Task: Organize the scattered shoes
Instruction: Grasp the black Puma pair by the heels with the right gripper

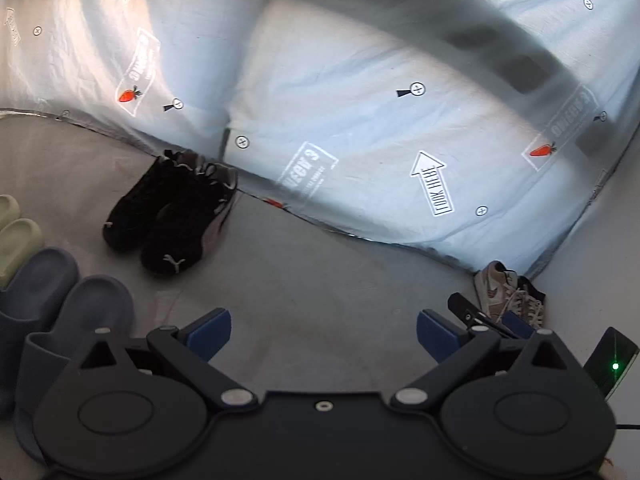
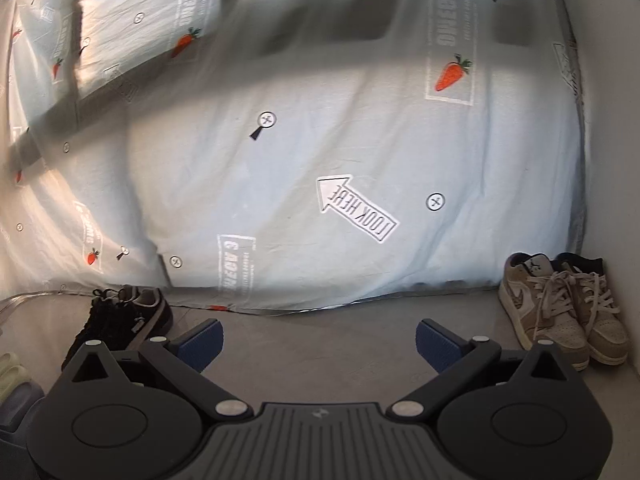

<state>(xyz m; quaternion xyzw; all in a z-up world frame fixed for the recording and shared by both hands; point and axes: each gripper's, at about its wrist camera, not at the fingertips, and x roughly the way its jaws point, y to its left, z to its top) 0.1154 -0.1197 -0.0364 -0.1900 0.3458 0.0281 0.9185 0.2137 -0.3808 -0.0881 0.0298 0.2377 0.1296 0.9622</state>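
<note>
Four pairs, all on grey floor, each already side by side.
Black suede low-top sneakers with white logo on toe (image 1: 168, 216): heels against hanging edge of pale blue printed bedsheet (image 1: 360, 120), toes toward camera, touching each other.
Tan and cream lace-up leather sneakers (image 2: 560, 312): in corner between sheet edge and white wall (image 2: 616, 240), paired, laces loose on top.
Slate-blue moulded foam slides (image 1: 60, 320): left edge of left wrist view, just beside pale green foam slides (image 1: 16, 232), mostly cropped.
Left gripper (image 1: 324, 330): jaws wide apart, nothing between blue pads, bare floor under.
Right gripper (image 2: 318, 342): same, fully spread, empty; tip also visible low right in left wrist view, near tan pair.
Handling guess: slides light, squashy, grippy; pinch across strap band. Sneakers a bit heavier, uppers soft, soles stiff; grab heel collar or sidewall at midfoot, not laces or tongue, likely to flop or slip. Suede probably less slick than leather.
Looks near done; no stray single shoe in view.
</note>
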